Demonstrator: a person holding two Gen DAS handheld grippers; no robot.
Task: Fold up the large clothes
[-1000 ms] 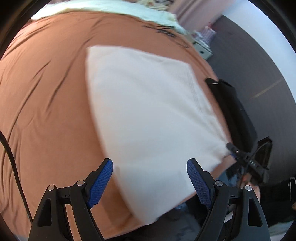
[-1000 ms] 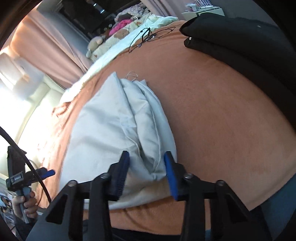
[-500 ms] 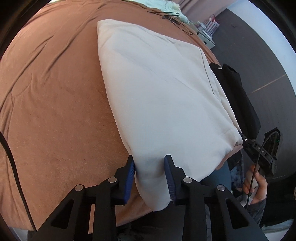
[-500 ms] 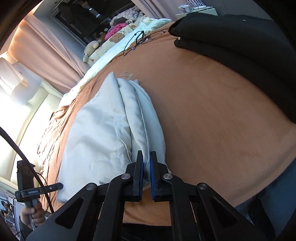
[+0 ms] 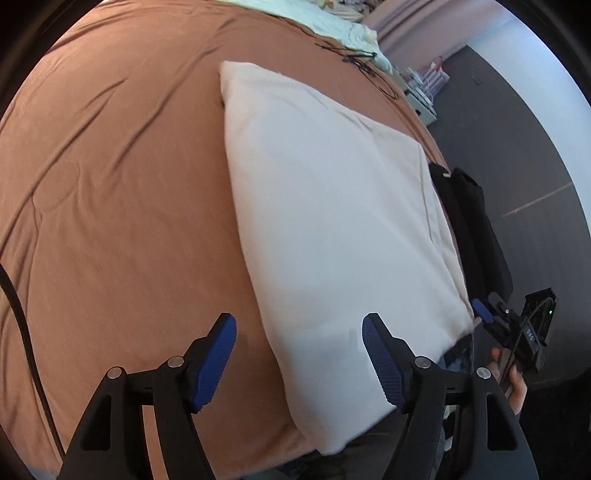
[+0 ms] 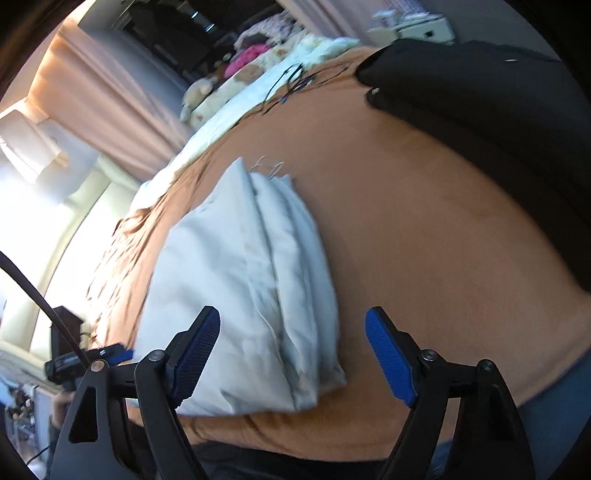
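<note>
On the brown bed [image 5: 122, 206], folded cream garment [image 5: 332, 206] lying flat; left claw [image 5: 299, 356] and right claw [image 6: 291, 354] above its near edge, jaws opening, pads clear of cloth.

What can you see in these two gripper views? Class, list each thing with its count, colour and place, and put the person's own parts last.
folded garment: one, cream-white, on the bed near its front edge, stacked layers showing along its side in the right wrist view.
bedspread: one, rust-brown, covering the bed under the garment.
black garment: one, black, folded on the bedspread beside the white one.
cables: a tangle, black, at the far end of the bedspread.
pale quilt: one, pale green-white, beyond the bedspread.
curtains: pinkish, by the bright window.
left gripper: black with blue pads, jaws opening, nothing clamped.
right gripper: black with blue pads, jaws opening, nothing clamped.
</note>
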